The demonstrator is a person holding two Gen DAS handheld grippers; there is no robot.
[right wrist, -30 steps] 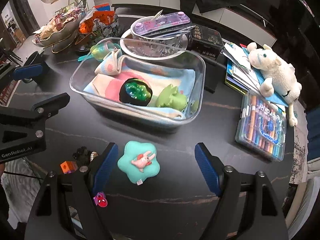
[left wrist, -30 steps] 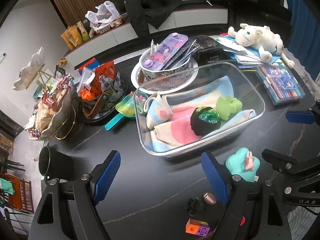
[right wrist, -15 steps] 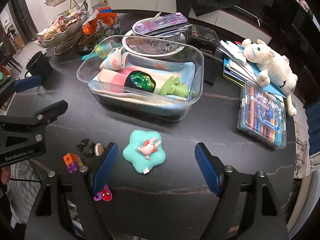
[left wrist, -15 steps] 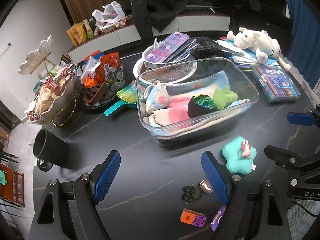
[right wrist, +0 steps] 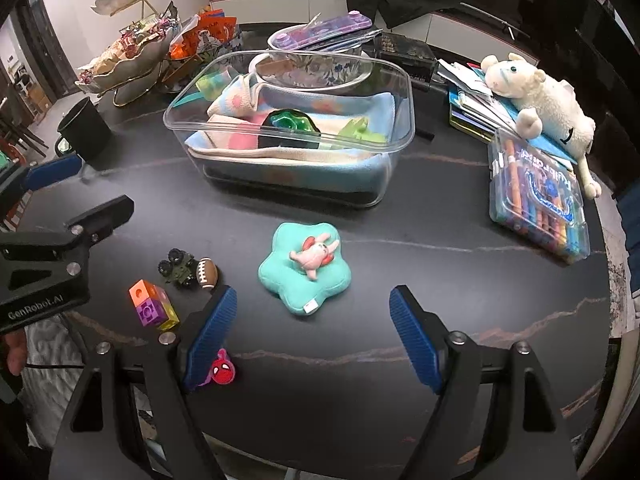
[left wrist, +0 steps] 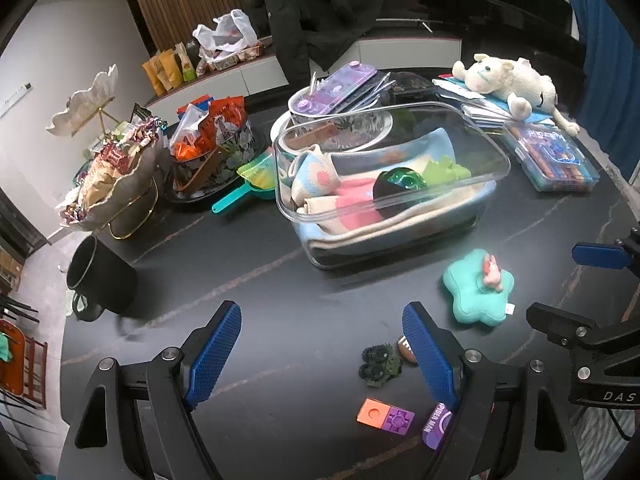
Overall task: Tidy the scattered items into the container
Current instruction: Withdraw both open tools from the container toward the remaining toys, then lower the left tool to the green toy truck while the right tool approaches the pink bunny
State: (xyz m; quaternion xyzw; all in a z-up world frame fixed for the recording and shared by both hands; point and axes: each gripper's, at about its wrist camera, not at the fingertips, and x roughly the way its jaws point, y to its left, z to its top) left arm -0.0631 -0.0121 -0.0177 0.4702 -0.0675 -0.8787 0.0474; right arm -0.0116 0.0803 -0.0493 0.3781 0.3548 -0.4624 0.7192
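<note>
A lived-in home, likely a living or dining room. Around the dark marbled tabletop (right wrist: 460, 272) lie a plush lamb (right wrist: 536, 100), crayon case (right wrist: 538, 196) and leaf-shaped snack dish (left wrist: 116, 184); behind it, a low white cabinet (left wrist: 400, 46) carries snack bags (left wrist: 168, 70).

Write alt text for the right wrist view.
Open right tongs hover over a teal star cushion on a black table, before a clear container holding a blanket and toys. Small toys lie at left.
</note>
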